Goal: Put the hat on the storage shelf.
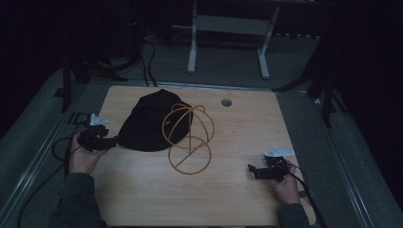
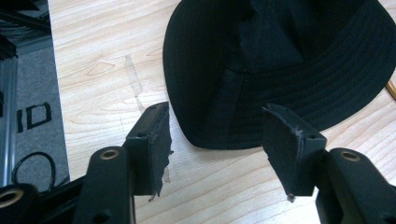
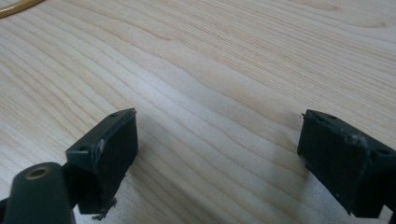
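A black bucket hat (image 1: 149,123) lies on the wooden table (image 1: 237,123), left of centre. A gold wire stand (image 1: 188,137), a round base ring with a dome of hoops, stands just right of the hat and overlaps its edge. My left gripper (image 1: 114,141) sits at the hat's left brim, open; in the left gripper view the brim (image 2: 224,135) lies just ahead of the gripper (image 2: 215,126), between the jaw lines, untouched. My right gripper (image 1: 252,170) rests low near the table's right front, open over bare wood (image 3: 219,121).
A small round grey grommet (image 1: 226,102) is set in the table near its far edge. Cables (image 1: 52,152) trail off the left side onto the grey floor. A white table frame (image 1: 228,38) stands beyond the table.
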Motion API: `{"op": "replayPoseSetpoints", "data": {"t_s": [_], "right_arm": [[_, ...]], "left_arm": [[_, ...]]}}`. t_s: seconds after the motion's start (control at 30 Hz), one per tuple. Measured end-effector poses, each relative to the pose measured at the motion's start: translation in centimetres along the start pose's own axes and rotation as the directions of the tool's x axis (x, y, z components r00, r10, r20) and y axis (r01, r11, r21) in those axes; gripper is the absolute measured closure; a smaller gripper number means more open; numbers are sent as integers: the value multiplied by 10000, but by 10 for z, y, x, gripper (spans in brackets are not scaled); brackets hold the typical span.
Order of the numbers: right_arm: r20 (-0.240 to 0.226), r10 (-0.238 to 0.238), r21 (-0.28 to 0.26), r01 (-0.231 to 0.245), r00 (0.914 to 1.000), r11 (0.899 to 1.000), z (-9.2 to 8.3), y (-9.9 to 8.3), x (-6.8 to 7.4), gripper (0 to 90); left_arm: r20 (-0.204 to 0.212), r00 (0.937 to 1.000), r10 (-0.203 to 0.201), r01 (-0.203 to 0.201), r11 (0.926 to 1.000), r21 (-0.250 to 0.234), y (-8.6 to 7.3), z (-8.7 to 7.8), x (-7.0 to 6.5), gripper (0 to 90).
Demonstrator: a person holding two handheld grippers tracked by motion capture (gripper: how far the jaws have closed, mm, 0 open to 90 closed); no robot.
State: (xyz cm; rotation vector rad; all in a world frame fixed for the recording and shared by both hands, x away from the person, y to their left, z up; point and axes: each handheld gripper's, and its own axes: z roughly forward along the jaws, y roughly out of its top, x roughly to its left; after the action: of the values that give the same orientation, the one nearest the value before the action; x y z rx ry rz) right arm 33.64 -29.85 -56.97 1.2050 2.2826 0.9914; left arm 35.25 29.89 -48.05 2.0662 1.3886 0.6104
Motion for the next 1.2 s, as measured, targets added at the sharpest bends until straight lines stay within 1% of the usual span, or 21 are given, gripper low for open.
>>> {"op": "replayPoseSetpoints", "data": {"t_s": [0.1,0.2,0.3,0.4,0.43,0.47,0.57,0.7,0.83,0.9,0.93,1.13,1.2], "right_arm": [[43,37,-31,-37,10000,10000,-1,-1,1,137],[51,37,-32,-37,10000,10000,-1,-1,1,137],[57,41,-28,-41,10000,10000,-1,-1,1,137],[62,64,-20,-64,10000,10000,-2,-1,2,138],[62,64,-20,-64,10000,10000,-2,-1,2,138],[64,65,-22,-65,10000,10000,-2,-1,2,139],[68,76,-24,-76,9999,10000,-2,-1,2,140],[78,78,-34,-77,9999,10000,-2,-2,2,145],[81,75,-56,-75,9999,10000,-2,-2,2,148],[84,86,-57,-85,9999,9999,-2,-2,2,148],[85,94,-54,-94,9999,9999,-2,-2,2,148],[86,85,-61,-84,9999,9999,-2,-2,2,148],[85,86,-60,-85,9999,9999,-2,-2,2,148]], "left_arm": [[149,9999,86,-87,10000,24,2,1,-1,458],[196,9998,108,-109,9999,46,3,1,-2,463],[296,9986,430,-432,9990,67,10,0,-7,482],[399,9976,569,-571,9984,46,15,0,-8,500],[399,9976,569,-571,9984,46,15,0,-8,501],[461,9967,665,-672,9976,154,18,0,-7,502],[699,9958,593,-604,9981,136,22,-1,-5,509],[1007,9927,668,-696,9973,253,29,-1,-1,513],[1106,9902,854,-902,9951,393,35,-1,-2,498],[1118,9897,892,-939,9949,379,37,0,-2,490],[1188,9875,1038,-1104,9926,503,40,1,-2,489],[1274,9836,1281,-1381,9877,732,48,7,-2,494],[1258,9816,1434,-1549,9841,868,50,10,-2,502]]}}
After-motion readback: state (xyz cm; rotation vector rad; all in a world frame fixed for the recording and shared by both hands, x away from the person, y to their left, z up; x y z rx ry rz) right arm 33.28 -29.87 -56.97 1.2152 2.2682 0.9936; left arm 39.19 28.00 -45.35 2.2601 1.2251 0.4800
